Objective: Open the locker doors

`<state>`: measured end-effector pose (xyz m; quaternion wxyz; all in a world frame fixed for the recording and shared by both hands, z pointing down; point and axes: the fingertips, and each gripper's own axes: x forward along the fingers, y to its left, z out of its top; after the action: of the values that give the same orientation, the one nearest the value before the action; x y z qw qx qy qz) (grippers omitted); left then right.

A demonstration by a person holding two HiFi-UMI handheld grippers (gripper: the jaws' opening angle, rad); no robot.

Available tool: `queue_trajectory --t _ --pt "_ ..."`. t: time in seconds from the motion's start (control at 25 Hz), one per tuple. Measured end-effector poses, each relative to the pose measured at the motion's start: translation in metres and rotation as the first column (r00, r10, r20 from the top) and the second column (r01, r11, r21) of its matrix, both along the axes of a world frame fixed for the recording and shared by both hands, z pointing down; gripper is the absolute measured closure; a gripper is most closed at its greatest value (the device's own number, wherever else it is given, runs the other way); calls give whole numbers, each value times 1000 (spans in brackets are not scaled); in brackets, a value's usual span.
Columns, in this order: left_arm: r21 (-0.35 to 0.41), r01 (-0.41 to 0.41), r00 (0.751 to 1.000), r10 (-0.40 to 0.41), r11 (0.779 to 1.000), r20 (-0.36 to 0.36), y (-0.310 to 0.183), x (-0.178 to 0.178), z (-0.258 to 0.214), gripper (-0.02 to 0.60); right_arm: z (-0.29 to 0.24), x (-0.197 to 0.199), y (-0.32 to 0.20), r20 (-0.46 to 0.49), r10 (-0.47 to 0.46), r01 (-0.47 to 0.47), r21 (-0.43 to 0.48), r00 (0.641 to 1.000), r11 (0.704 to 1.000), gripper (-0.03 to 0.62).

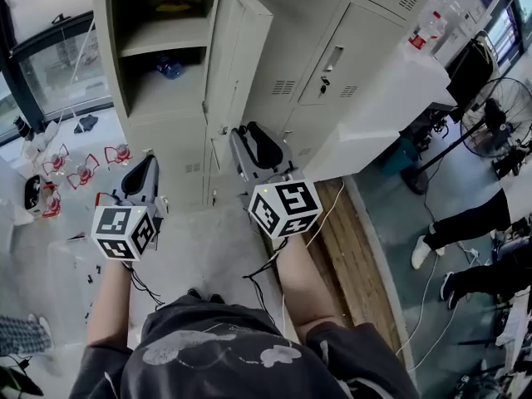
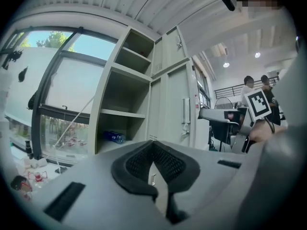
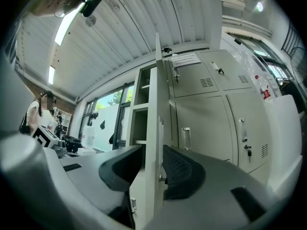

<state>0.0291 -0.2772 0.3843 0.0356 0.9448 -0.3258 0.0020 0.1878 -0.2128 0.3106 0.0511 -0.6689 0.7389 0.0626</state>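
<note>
Right gripper [image 3: 151,163]: fingers released, straddling the free edge of the open locker door [image 3: 156,99]. The door sits edge-on between them. There's a visible gap on the left finger's side. The right finger is just beside the door face, and I can't tell if it touches. Left gripper [image 2: 153,150]: fingers clenched tip to tip on nothing, held level, apart from the lockers and pointing at them. The door is swung out from the left locker column [image 1: 102,40], shelves exposed. A blue bottle [image 1: 170,67] lies on the lower shelf near its back edge. The lockers to the right [image 1: 332,65] are shut.
</note>
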Motion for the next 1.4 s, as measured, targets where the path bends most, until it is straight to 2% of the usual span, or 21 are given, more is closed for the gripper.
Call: queue_trajectory --t 0.12,0.36,0.6,0.8,0.96,1.2,1.4 --pt "-4 -47 999 47 999 -13 -6 11 0 572 1 17 6 7 60 -60 -7 998 998 445" --pt "45 -110 994 111 993 -22 -14 34 -17 572 -1 51 6 28 182 -182 -16 983 983 447" --pt "50 -85 996 86 995 -21 -15 45 -18 572 4 76 -4 44 186 -186 -15 982 983 447" --pt "70 23 999 -21 997 -27 -20 46 -22 572 8 95 -38 43 109 -108 -16 993 994 448" --pt "71 143 989 -140 987 -40 -18 45 -23 572 12 111 -70 21 31 -30 -30 999 999 447" --pt "69 325 946 -323 943 -40 0 38 -20 572 16 113 -111 -21 -120 119 -43 993 992 404" --pt "51 432 902 -430 900 -41 21 35 -18 572 16 102 -136 -52 -230 226 -68 972 972 380"
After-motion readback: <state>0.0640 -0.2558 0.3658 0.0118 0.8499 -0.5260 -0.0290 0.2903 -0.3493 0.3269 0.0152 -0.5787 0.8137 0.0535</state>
